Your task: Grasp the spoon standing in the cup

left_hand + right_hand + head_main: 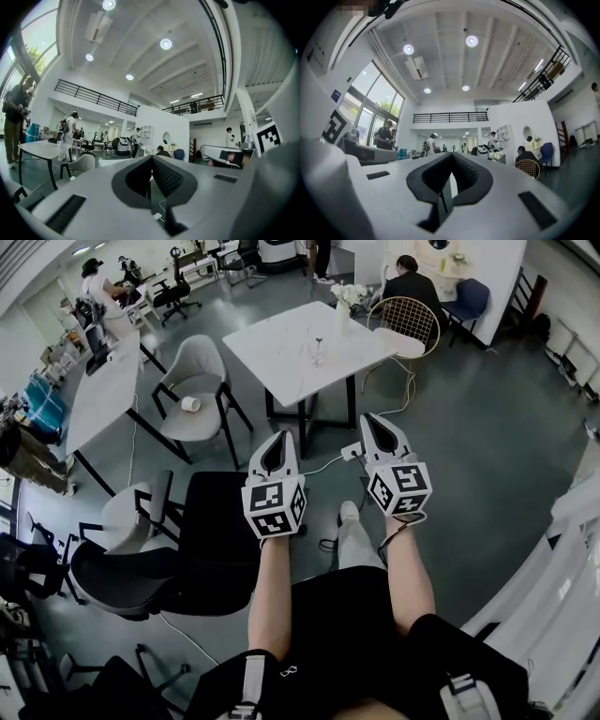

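Note:
In the head view a small clear cup (318, 354) with a thin spoon (319, 341) standing in it sits on the white square table (281, 357) ahead of me. Both grippers are held out side by side, well short of the table and above the floor. My left gripper (279, 436) has its jaws together with nothing between them, and so does my right gripper (371, 416). In the left gripper view the dark pads (161, 176) meet at the tip, and in the right gripper view the pads (461, 171) meet too. Neither gripper view shows the cup.
A vase of white flowers (345, 298) stands at the table's far corner. A grey chair (197, 390) holding a paper cup stands left of the table, and a gold wire chair (409, 324) right of it. A power strip (352, 450) and cable lie on the floor. Black and grey chairs (141, 559) crowd my left.

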`<move>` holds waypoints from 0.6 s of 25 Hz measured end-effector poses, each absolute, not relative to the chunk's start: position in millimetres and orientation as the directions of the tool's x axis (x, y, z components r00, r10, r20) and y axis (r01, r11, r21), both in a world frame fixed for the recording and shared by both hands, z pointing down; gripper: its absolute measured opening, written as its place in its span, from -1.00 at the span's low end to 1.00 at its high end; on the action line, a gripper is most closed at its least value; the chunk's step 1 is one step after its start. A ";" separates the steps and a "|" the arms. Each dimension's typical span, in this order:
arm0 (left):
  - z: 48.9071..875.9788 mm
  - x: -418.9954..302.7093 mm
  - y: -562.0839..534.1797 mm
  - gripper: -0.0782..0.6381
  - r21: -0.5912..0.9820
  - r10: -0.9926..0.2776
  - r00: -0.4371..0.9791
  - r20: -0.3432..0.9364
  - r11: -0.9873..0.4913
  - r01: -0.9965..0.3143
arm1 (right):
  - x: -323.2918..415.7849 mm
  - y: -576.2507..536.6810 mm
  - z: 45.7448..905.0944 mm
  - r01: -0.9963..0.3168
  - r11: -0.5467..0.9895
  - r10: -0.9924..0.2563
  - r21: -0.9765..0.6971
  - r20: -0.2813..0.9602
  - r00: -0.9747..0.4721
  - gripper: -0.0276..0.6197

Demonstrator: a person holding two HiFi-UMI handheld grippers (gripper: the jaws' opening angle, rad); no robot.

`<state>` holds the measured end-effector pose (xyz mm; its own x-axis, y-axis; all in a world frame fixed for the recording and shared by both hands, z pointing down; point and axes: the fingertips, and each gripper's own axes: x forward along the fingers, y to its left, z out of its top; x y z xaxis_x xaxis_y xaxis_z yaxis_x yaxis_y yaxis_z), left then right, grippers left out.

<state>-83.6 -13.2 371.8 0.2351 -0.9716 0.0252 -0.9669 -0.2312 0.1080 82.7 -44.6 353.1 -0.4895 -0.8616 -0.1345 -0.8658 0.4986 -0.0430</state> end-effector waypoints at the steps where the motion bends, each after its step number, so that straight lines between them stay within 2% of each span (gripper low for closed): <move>1: 369.9 -84.4 -18.1 -0.74 0.106 -0.972 0.234 0.016 -0.231 -0.967 | 81.1 -49.9 352.6 -0.863 0.504 -0.858 -0.041 -0.140 -0.495 -0.90; 7: 375.1 -83.4 -65.6 -0.74 0.118 -0.973 0.230 -0.007 -0.230 -0.966 | 78.0 -96.6 360.4 -0.850 0.526 -0.843 -0.031 -0.146 -0.517 -0.90; 11: 377.9 -71.0 -115.0 -0.74 0.215 -0.957 0.280 -0.076 -0.290 -0.932 | 70.0 -140.2 368.4 -0.826 0.554 -0.811 0.104 -0.157 -0.564 -0.90; 15: 368.5 -58.2 -182.9 -0.74 0.237 -0.946 0.304 -0.110 -0.322 -0.917 | 59.6 -200.5 371.8 -0.776 0.617 -0.755 0.126 -0.182 -0.630 -0.90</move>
